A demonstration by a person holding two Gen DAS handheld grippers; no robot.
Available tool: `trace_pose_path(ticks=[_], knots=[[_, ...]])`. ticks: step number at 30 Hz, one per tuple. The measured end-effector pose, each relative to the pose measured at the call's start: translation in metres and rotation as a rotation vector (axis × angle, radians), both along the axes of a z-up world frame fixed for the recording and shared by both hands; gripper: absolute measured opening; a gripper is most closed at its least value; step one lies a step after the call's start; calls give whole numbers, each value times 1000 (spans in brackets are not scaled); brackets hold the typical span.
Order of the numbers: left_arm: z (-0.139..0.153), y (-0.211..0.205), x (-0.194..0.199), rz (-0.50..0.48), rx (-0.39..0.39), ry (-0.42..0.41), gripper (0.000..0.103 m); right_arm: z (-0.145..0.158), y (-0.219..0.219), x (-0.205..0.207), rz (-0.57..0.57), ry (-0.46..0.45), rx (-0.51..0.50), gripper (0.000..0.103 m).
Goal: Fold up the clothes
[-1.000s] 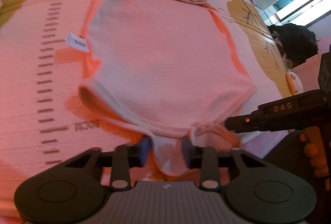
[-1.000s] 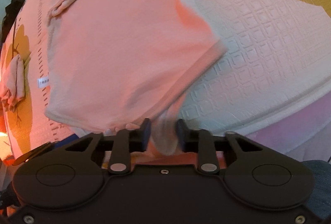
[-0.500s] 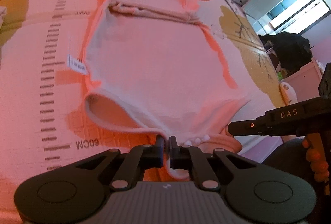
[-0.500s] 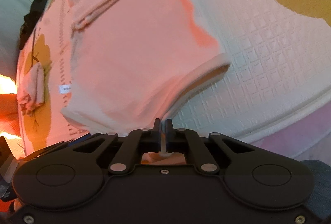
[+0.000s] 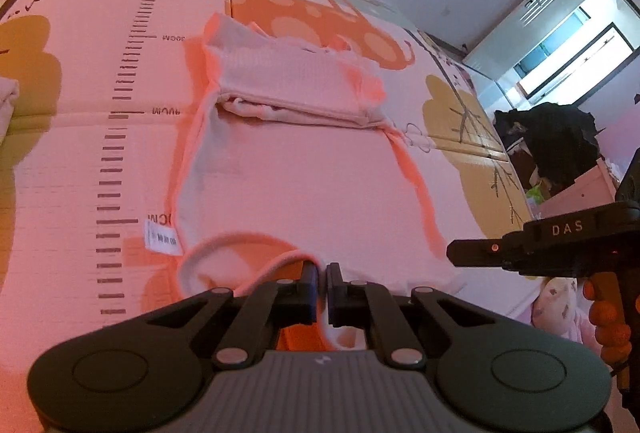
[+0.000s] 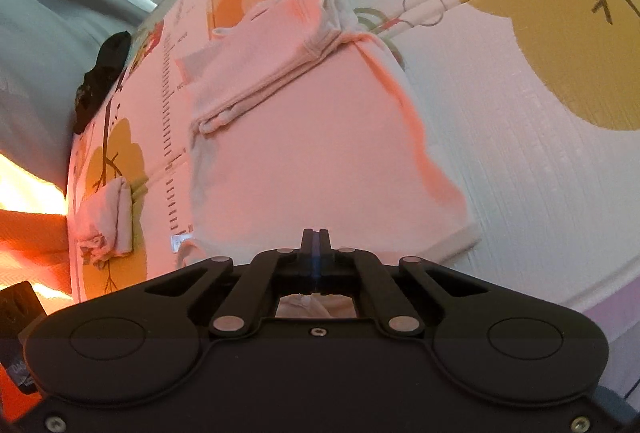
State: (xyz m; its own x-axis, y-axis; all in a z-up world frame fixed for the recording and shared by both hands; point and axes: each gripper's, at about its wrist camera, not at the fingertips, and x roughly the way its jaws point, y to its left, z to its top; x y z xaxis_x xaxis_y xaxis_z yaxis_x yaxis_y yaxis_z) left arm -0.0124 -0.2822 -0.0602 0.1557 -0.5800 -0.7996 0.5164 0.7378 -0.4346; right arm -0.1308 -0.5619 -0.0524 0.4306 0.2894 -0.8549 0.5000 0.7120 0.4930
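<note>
Covering the play mat (image 5: 80, 161), the pink garment (image 5: 304, 185) lies spread flat, its far end already folded over into 1 thick band (image 5: 296, 85). At least 1 more fold is left, I judge. My left gripper (image 5: 322, 275) is pinched on the near hem by the leg opening; my right gripper (image 6: 315, 237) is clamped on the other near edge. A small white tag (image 5: 160, 239) sticks out at the side.

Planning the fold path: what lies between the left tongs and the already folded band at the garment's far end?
Only the garment's own flat pink cloth, clearest in the left wrist view; nothing rests on it.
</note>
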Motion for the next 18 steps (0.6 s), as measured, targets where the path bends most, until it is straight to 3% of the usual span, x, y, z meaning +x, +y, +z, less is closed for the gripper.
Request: trace_pose_path(ticks=[5, 8, 9, 10, 18], knots=[[-9, 1, -5, -38, 22, 30, 7, -8, 8, -4, 46, 52, -13, 4], [-18, 3, -9, -45, 41, 54, 9, -19, 11, -12, 43, 94, -13, 16], [-21, 3, -10, -47, 48, 61, 11, -21, 12, -15, 41, 103, -18, 26], [-23, 4, -12, -50, 56, 65, 13, -23, 14, -19, 35, 111, -21, 29], [-32, 7, -21, -58, 98, 80, 31, -33, 21, -34, 23, 173, -35, 37]])
